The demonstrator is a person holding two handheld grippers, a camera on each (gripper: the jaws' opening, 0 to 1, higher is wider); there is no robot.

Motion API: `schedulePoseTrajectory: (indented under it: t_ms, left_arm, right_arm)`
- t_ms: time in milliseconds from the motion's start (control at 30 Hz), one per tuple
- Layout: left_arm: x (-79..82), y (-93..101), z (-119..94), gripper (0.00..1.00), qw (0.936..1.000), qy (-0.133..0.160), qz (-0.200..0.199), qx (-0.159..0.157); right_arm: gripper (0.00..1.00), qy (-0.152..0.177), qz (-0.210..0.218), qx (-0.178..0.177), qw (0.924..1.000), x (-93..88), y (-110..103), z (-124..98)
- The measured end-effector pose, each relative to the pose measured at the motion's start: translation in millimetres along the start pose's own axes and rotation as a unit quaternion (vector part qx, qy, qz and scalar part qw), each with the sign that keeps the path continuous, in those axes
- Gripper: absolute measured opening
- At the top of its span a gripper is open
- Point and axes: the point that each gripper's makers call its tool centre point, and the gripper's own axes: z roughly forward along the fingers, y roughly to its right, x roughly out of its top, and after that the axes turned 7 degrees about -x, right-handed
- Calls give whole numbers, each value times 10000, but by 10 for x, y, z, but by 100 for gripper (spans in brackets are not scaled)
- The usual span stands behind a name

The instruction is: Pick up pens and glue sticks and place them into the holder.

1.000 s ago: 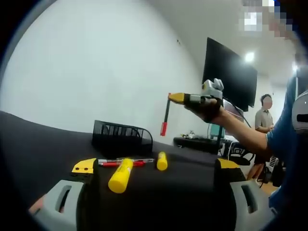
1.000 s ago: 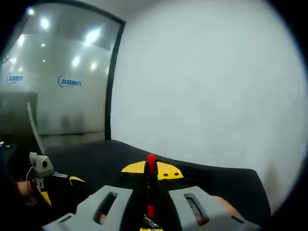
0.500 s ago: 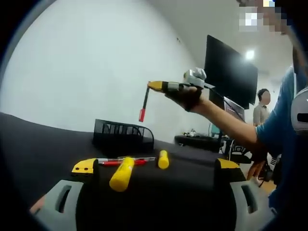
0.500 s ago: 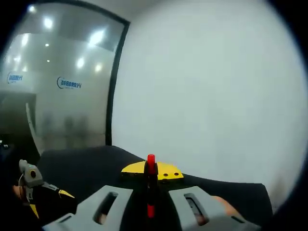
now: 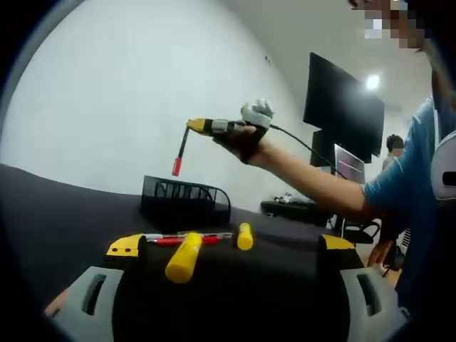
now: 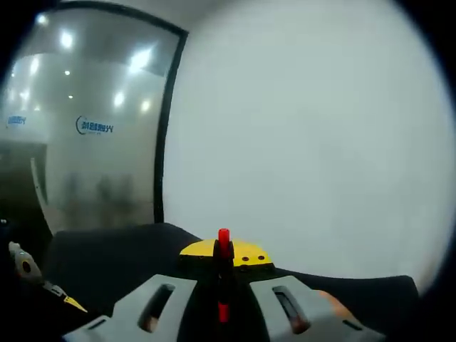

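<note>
**A:** Where is the pen, and what has it?

**B:** The right gripper is clamped on a red-and-black pen, raised in the air above the black mesh holder. In the left gripper view the pen hangs tip-down from yellow-tipped jaws, its red end just above the holder's rear rim. In the right gripper view the same pen stands pinched between the two jaws, red cap pointing away from the camera.

**A:** Why hold it so high?

**B:** My reading is that a pen hanging nearly upright can drop straight into a compartment, and the height lets it pass over the rim. Which compartment it is lined up with I cannot tell.

**A:** And the left gripper?

**B:** The left gripper rests low by the dark table, jaws spread wide with nothing between them. It seems parked facing the remaining items, ready for the next pick.

**A:** What remains?

**B:** Between those jaws, on the table, lie a large yellow glue stick, a smaller one and a red pen set crosswise behind the large stick. All lie near the holder, none in it.

**A:** Progress?

**B:** Early, by my estimate: one pen about to go in, three items left to lift.
</note>
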Motion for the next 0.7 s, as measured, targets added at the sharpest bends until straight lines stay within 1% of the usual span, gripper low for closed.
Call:
schedulePoseTrajectory:
  t_ms: [167,267,467,700]
  left_arm:
    - [9,-23,-4,95,10000,25,-14,14]
    - [10,-29,-4,95,10000,29,-11,16]
    - [8,-44,-5,95,10000,14,5,16]
    - [4,-57,-9,94,10000,-13,24,11]
  right_arm:
    - [3,61,94,16,9999,-19,-11,116]
    - [3,67,115,6,9999,-63,-21,186]
    - [3,-82,105,33,9999,-257,-88,247]
    - [3,-246,219,11,9995,-484,-96,233]
